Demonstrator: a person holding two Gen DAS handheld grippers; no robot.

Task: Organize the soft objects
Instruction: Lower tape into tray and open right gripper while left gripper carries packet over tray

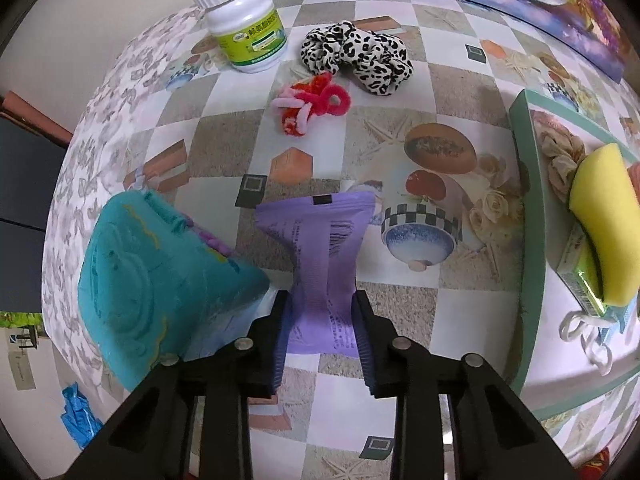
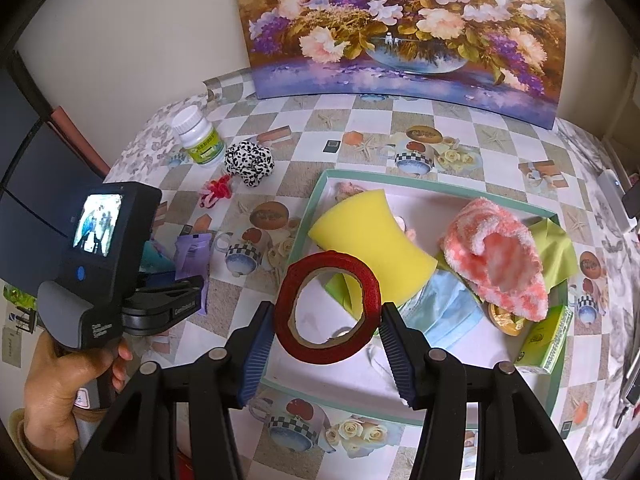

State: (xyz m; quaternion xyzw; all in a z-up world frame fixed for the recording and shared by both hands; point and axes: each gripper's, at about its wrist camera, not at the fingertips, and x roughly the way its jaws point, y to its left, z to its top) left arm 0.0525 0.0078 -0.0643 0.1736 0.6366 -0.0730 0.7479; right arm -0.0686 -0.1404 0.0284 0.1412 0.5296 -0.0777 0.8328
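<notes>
My left gripper (image 1: pixel 322 322) is shut on a purple soft packet (image 1: pixel 324 248), pinching its lower half just above the table. A teal folded towel (image 1: pixel 160 284) lies right beside it on the left. A leopard scrunchie (image 1: pixel 356 56) and red-pink hair ties (image 1: pixel 312 104) lie farther back. My right gripper (image 2: pixel 326 334) is shut on a red tape roll (image 2: pixel 326 306), held over the near left edge of the green-rimmed tray (image 2: pixel 320 184). The tray holds a yellow sponge (image 2: pixel 372 240), a pink fuzzy sock (image 2: pixel 500 256), a blue mask (image 2: pixel 444 312) and a green cloth (image 2: pixel 556 248).
A white pill bottle (image 1: pixel 244 20) stands at the back left. A flower painting (image 2: pixel 400 24) leans on the wall behind the table. A green box (image 2: pixel 546 340) sits in the tray's right corner. The left table edge is close beside the towel.
</notes>
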